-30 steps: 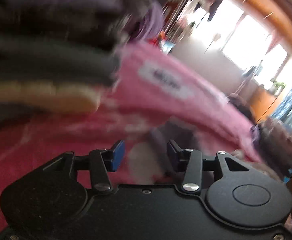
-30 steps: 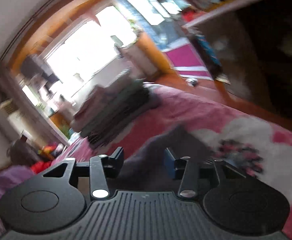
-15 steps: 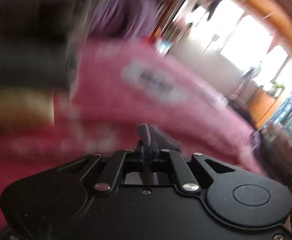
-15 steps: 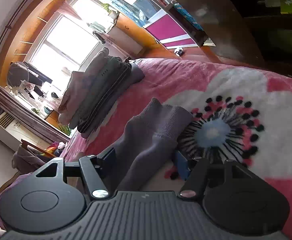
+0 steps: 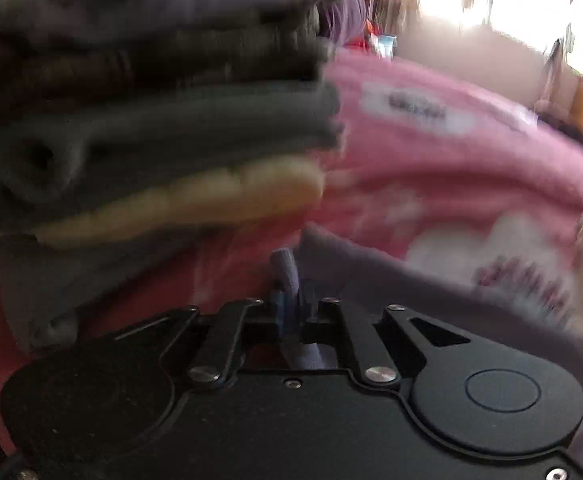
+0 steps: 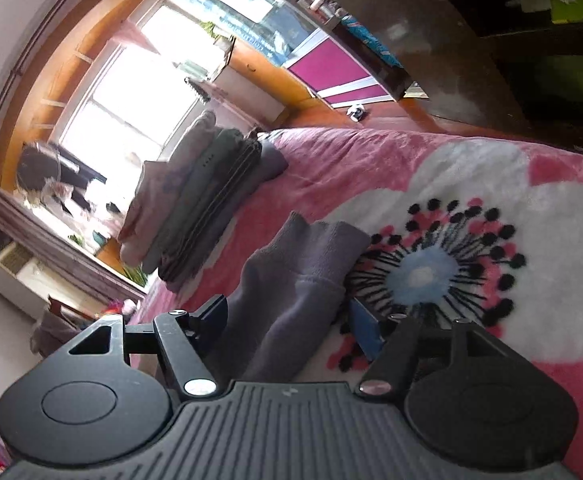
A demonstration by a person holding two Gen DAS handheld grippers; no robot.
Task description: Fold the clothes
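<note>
Now we see our left claw (image 5: 291,314) pinched on the sock (image 6: 291,276), low beside the stack (image 5: 151,112); our right claw (image 6: 289,320) straddles it, fingers apart, above the bed (image 6: 471,168).

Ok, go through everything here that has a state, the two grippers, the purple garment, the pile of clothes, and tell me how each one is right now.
Left gripper: shut on a pinch of the purple garment.
Right gripper: open, fingers either side of the garment, not clamping it.
Purple garment: lying partly bunched on the blanket, not yet folded flat.
Stack of clothes: folded, piled on the bed.
Floral blanket: spread flat over the bed.
</note>
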